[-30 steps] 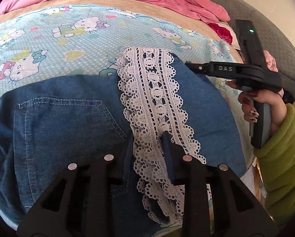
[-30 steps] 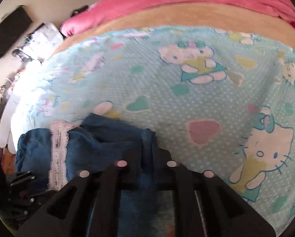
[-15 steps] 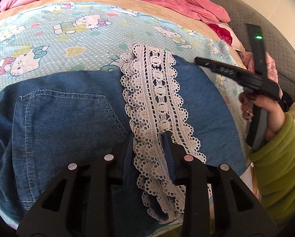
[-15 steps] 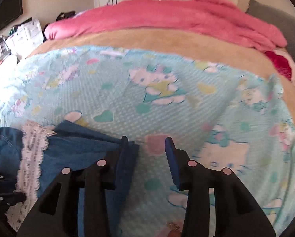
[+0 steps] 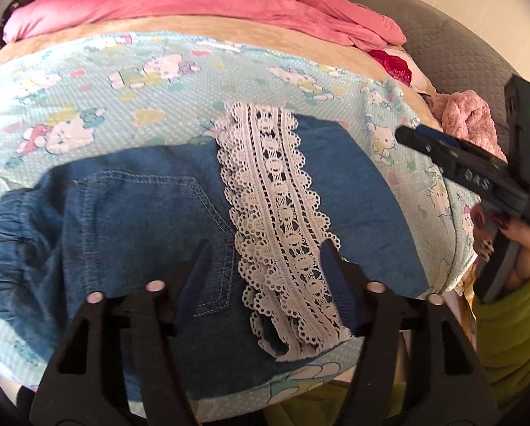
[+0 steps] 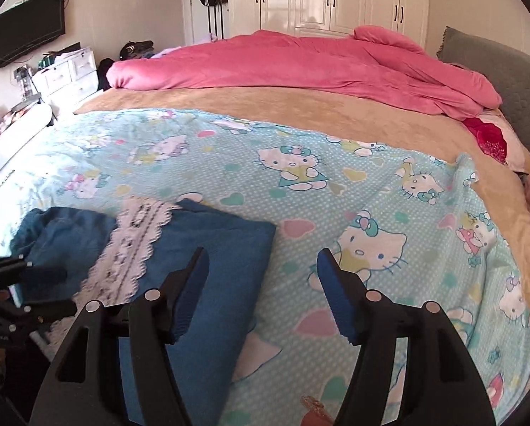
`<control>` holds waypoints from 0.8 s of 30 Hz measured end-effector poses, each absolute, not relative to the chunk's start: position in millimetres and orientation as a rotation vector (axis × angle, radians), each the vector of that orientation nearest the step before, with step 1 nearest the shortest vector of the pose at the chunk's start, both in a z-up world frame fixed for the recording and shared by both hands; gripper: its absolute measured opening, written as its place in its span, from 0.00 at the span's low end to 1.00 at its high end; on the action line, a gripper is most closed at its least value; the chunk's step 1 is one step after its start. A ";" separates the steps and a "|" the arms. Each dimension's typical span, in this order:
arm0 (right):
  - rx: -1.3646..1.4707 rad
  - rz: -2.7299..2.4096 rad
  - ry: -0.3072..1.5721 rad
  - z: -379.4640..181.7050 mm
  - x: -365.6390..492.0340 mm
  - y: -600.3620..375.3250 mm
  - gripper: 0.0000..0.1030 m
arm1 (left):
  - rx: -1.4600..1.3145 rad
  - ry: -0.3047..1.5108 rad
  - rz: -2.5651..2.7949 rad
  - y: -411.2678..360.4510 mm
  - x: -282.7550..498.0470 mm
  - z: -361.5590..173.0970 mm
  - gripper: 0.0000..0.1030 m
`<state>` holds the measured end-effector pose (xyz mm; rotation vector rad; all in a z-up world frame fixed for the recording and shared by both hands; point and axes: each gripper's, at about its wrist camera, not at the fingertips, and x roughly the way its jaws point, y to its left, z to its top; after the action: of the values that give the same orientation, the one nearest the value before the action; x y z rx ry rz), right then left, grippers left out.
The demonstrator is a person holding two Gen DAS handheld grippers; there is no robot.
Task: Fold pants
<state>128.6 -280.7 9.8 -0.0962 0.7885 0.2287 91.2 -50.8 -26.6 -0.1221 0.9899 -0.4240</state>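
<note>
Blue denim pants [image 5: 141, 220] lie folded on the bed, with a white lace band [image 5: 275, 213] across the top layer and a back pocket showing at left. My left gripper [image 5: 265, 259] is open, its jaws spread to either side of the lace near the bed's front edge, holding nothing. The pants also show in the right wrist view [image 6: 208, 248] at lower left. My right gripper [image 6: 261, 269] is open and empty, raised above the pants' right edge and the sheet. It shows in the left wrist view [image 5: 424, 142] at right, held by a hand in a green sleeve.
A light blue cartoon-cat sheet [image 6: 336, 184] covers the bed over a tan blanket [image 6: 265, 103]. A pink duvet [image 6: 300, 60] is bunched at the back. A grey headboard [image 6: 495, 71] stands at right, white drawers [image 6: 66, 74] and a wall television [image 6: 27, 35] at left.
Both grippers have opened wide and let go of the pants. The right gripper has lifted up and back from the denim, now looking across the bed. The left gripper has pulled back slightly.
</note>
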 end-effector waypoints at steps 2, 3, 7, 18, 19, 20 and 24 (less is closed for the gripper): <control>-0.098 0.243 0.785 13.0 120.2 -276.4 0.60 | -0.104 0.972 -0.410 -49.4 87.3 -20.3 0.66; -0.099 0.248 0.784 13.8 116.8 -275.4 0.60 | -0.097 0.967 -0.404 -49.2 86.5 -18.6 0.66; -0.103 0.286 0.786 16.3 99.5 -266.9 0.60 | -0.071 0.934 -0.391 -47.7 78.5 -10.4 0.66; -0.099 0.449 0.913 -12.6 56.0 -241.6 0.44 | -0.023 0.942 -0.453 -59.9 57.1 -14.4 0.18; -0.102 0.453 0.923 -15.6 53.5 -240.4 0.44 | -0.009 0.946 -0.459 -63.5 55.0 -16.7 0.18; -0.102 0.457 0.938 -20.0 51.0 -239.6 0.44 | 0.001 0.958 -0.467 -66.8 53.6 -20.3 0.18; -0.106 0.424 1.017 -40.6 47.3 -242.7 0.44 | 0.038 1.032 -0.461 -73.6 53.6 -42.7 0.18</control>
<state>47.3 -242.7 -40.6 -0.1063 1.0165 0.4240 53.6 -73.6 -42.7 0.0377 1.0317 -0.4614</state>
